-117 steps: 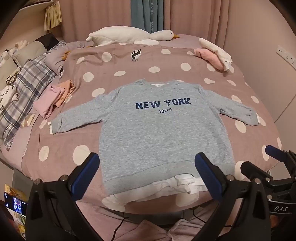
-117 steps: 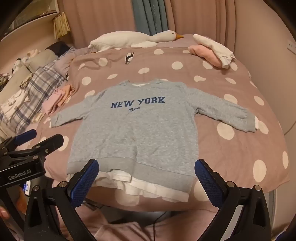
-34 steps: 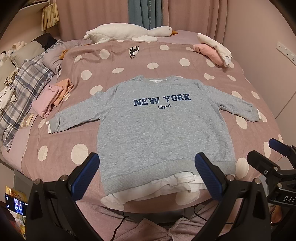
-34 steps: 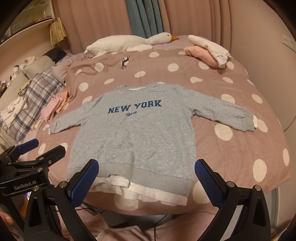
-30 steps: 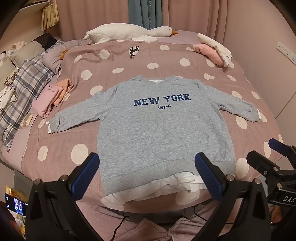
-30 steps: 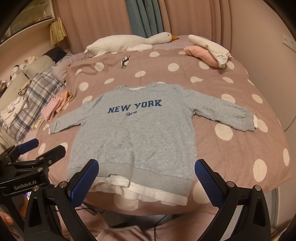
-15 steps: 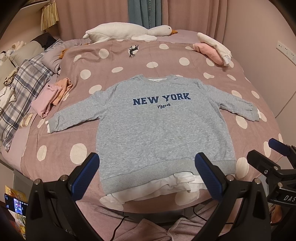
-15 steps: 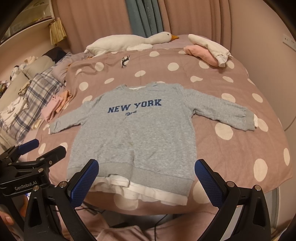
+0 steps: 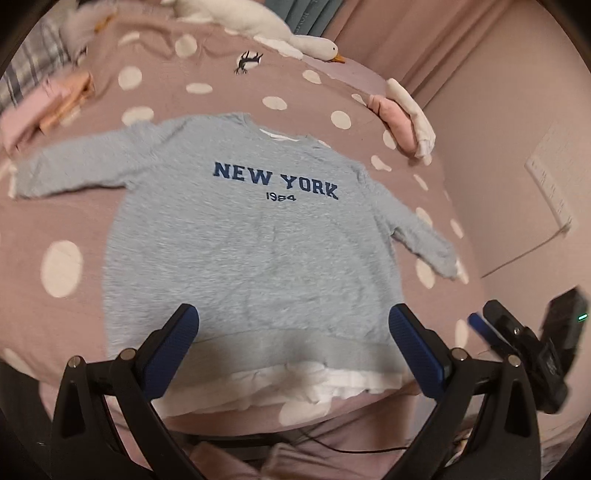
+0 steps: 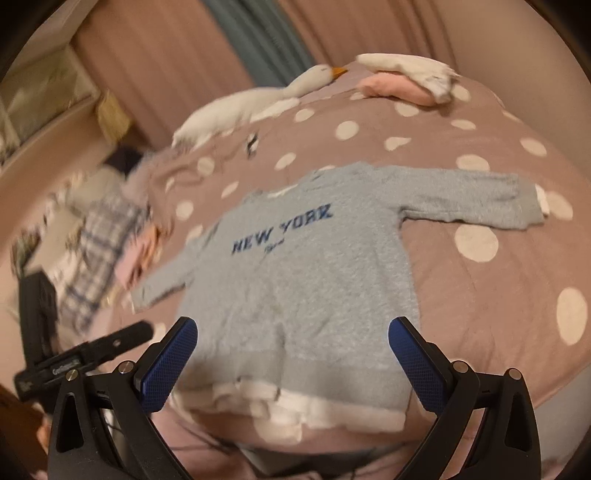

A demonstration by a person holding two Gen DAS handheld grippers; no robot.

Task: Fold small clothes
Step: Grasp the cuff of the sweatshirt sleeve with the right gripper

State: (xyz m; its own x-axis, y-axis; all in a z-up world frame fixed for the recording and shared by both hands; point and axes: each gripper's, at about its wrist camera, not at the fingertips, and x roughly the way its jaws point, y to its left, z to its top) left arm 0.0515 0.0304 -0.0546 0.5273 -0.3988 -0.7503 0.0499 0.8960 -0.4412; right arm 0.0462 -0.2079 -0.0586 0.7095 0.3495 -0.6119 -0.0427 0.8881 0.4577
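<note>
Warm indoor light falls on the bed (image 9: pixel 74 206) before me, covered in a dusty-pink spread with white polka dots. Behind it hang pink curtains (image 10: pixel 155 70) with a teal panel (image 10: pixel 255 40) between them, and a plush goose (image 9: pixel 255 20) lies along the far edge. A pale wall (image 9: pixel 509 122) with a white switch plate (image 9: pixel 550 184) rises on my right.
</note>
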